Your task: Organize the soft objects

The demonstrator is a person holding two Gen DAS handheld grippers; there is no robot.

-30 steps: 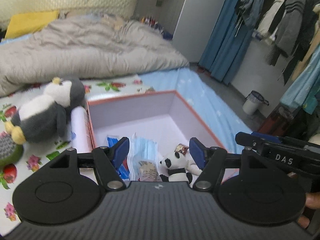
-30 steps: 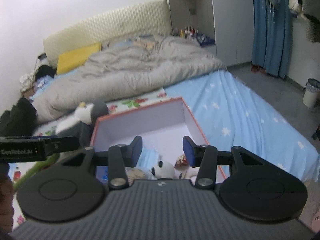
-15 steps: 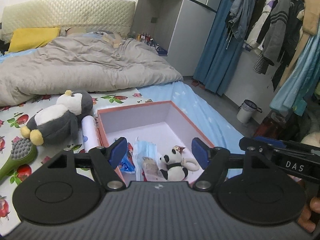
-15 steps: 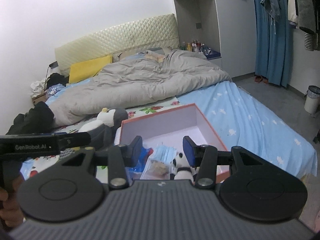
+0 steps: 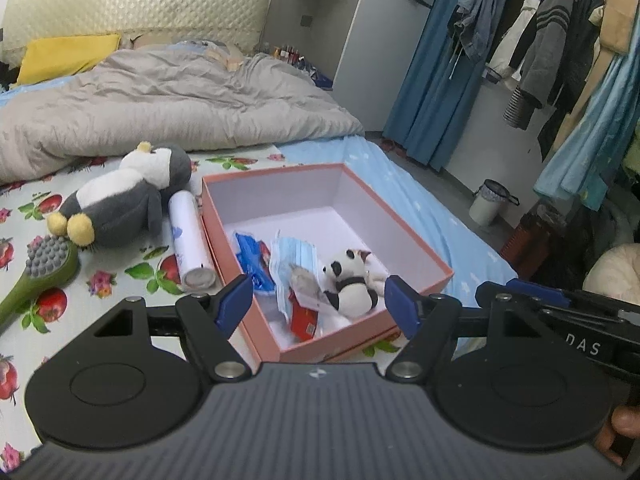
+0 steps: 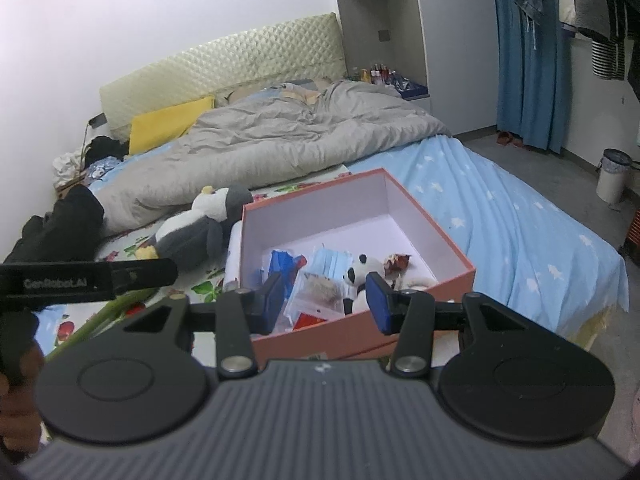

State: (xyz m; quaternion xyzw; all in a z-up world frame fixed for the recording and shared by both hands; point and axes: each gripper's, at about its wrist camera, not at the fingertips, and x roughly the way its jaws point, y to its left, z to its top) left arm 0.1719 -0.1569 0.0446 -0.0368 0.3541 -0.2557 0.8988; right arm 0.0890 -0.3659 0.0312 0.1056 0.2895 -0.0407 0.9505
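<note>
Left of the pink box (image 5: pixel 416 276), the penguin plush (image 5: pixel 124 200) probably goes next; both grippers (image 5: pixel 319 304) (image 6: pixel 326 294) hover agape, empty.

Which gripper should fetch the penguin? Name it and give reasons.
Left, most likely. The penguin lies left of the box, on the left gripper's side, with an open path. The right gripper faces the box and would have to cross over. Both are open and empty.

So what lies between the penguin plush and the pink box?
A white cylindrical tube lies on its side between the penguin plush and the pink box, beside the box's left wall. The left wrist view shows it clearly.
</note>
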